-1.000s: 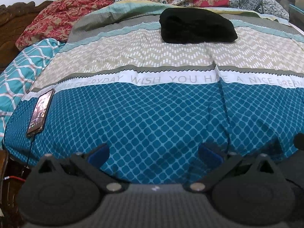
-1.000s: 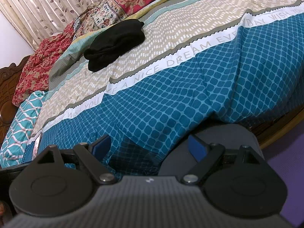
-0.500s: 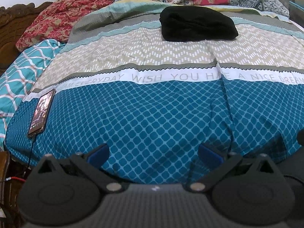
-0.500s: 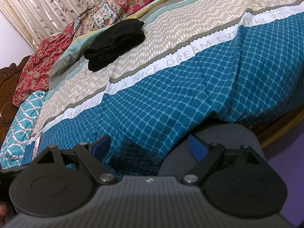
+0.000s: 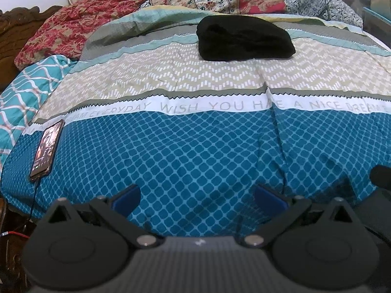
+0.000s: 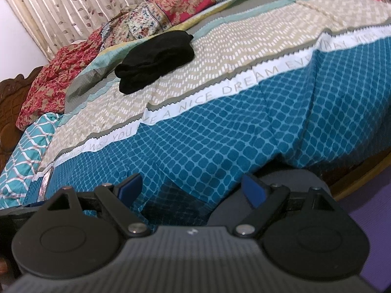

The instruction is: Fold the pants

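Observation:
A black pair of pants (image 5: 244,40) lies as a compact folded bundle on the beige band of the bedspread, far across the bed; the right wrist view shows the pants (image 6: 156,59) at upper left. My left gripper (image 5: 196,196) hangs open at the near edge of the bed over the blue diamond-patterned part, nothing between its blue pads. My right gripper (image 6: 191,188) is open too, low beside the bed's edge, well short of the pants.
A phone (image 5: 46,147) with a cable lies on the bedspread (image 5: 195,151) at the left edge. Red floral quilts (image 5: 80,29) pile up at the far side, a teal patterned pillow (image 5: 22,92) at left. Curtains (image 6: 61,7) hang behind, a wooden bed frame (image 6: 361,183) at right.
Both views have shifted slightly; the right gripper has tilted and moved a little. The pants have not moved and both grippers stay open.

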A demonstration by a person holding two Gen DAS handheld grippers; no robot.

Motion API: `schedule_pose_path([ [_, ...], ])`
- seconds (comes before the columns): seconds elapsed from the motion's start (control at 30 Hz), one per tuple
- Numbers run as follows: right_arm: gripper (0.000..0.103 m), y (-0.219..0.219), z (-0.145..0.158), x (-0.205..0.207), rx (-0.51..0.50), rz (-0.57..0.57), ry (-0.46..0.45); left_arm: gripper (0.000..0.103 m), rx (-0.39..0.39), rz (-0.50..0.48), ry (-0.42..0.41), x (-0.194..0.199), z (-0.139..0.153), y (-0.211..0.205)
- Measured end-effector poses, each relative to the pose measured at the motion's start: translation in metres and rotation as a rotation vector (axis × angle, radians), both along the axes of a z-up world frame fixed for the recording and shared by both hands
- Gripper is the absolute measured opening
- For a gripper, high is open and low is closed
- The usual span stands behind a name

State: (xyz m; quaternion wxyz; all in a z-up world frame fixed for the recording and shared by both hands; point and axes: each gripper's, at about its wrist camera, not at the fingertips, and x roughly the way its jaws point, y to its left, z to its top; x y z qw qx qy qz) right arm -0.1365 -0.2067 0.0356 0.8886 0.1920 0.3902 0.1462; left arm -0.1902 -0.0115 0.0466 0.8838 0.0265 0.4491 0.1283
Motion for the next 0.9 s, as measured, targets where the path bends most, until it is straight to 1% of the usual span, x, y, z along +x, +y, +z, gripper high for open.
schedule_pose_path([
  [0.27, 0.09, 0.011, 0.018, -0.011, -0.069, -0.006, -0.144, 0.103, 0.002, 0.001, -0.01, -0.002, 0.004, -0.003],
  [0.33, 0.09, 0.014, 0.019, -0.012, -0.08, -0.003, -0.165, 0.103, 0.004, 0.005, -0.009, -0.002, 0.004, -0.002],
  [0.4, 0.09, 0.016, 0.019, -0.009, -0.082, 0.0, -0.167, 0.103, 0.001, 0.009, -0.004, -0.001, 0.003, -0.001],
  [0.6, 0.09, 0.017, 0.013, -0.004, -0.064, -0.017, -0.126, 0.103, -0.01, 0.024, 0.007, -0.001, 0.001, 0.001],
  [0.9, 0.09, 0.021, 0.012, -0.008, -0.057, -0.022, -0.111, 0.103, -0.022, 0.03, 0.02, -0.001, -0.002, 0.002],
])
